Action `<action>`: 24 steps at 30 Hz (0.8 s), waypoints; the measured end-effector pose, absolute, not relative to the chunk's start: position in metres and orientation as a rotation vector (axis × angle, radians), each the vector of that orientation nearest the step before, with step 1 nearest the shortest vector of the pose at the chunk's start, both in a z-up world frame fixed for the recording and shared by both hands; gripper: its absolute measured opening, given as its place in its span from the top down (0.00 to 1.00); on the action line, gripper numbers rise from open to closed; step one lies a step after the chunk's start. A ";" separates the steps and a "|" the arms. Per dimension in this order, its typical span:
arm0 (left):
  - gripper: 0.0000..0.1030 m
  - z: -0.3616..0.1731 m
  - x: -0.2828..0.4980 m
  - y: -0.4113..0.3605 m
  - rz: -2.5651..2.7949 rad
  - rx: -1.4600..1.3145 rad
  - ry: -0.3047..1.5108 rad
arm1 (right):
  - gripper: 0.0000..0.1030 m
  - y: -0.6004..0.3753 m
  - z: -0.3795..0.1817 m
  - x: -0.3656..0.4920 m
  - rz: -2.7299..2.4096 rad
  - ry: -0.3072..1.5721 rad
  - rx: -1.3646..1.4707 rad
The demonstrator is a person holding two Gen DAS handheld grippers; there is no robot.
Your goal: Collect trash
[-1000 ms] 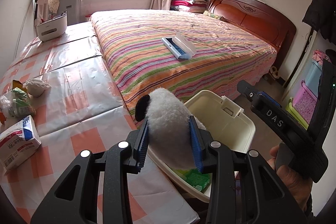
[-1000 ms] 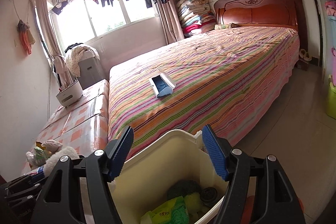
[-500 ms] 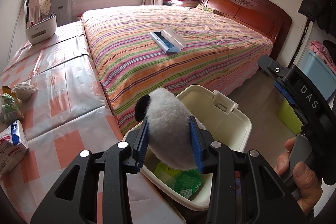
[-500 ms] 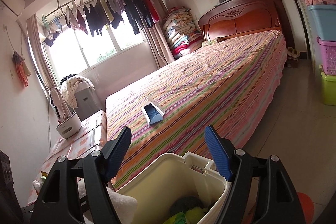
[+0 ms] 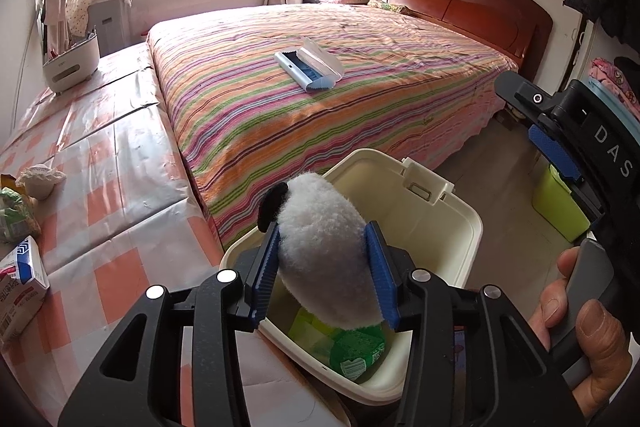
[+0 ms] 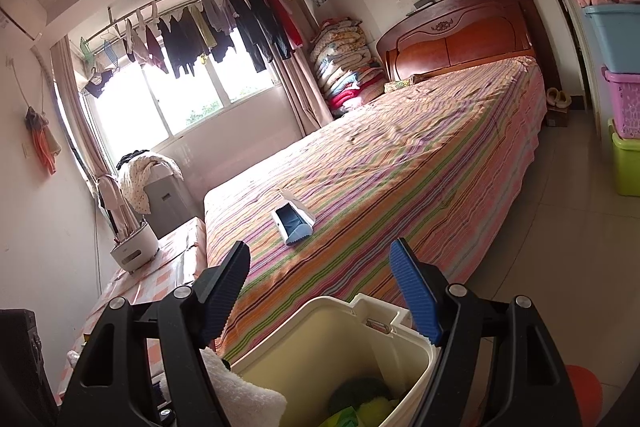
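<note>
Left tool (image 5: 322,267) shifted further over cream bin (image 5: 460,215), jaws opening, white fluffy ball (image 5: 320,259) between pads above green wrappers; release underway. Right tool (image 6: 320,291) half open, empty, above bin rim.

The fluffy white ball (image 5: 324,259) looks woolly and matt; the cream bin (image 5: 448,227) is smooth plastic with a faint sheen; the left tool (image 5: 324,271) is matt black plastic with ribbed blue pads (image 5: 382,275); the tabletop (image 5: 120,163) wears a glossy, creased checked sheet; the bed (image 5: 320,99) has striped woven cloth, its headboard (image 5: 468,3) polished wood; the floor (image 6: 560,227) is shiny tile.
</note>
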State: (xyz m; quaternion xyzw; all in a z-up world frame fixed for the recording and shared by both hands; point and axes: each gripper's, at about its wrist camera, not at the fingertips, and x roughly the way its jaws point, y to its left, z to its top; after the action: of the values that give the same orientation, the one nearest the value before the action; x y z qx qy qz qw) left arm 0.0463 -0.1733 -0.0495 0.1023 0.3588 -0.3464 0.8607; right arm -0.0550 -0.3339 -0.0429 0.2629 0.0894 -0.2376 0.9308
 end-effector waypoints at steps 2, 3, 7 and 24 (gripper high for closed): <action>0.53 -0.048 0.043 -0.175 -0.716 0.232 0.726 | 0.31 -0.334 -0.043 -0.055 -0.486 0.183 0.540; 0.46 -0.047 0.041 -0.175 -0.707 0.240 0.714 | 0.31 -0.334 -0.043 -0.055 -0.486 0.183 0.540; 0.32 -0.041 0.036 -0.172 -0.678 0.248 0.665 | 0.31 -0.334 -0.043 -0.055 -0.488 0.183 0.538; 0.20 -0.020 0.049 -0.135 -0.455 0.230 0.550 | 0.31 -0.320 -0.042 -0.045 -0.450 0.192 0.538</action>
State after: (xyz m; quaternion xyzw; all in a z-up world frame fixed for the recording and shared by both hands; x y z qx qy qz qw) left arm 0.0487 -0.1350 -0.0203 0.1123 0.2686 -0.2223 0.9305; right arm -0.0448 -0.3203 -0.0418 0.2633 0.0938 -0.2201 0.9346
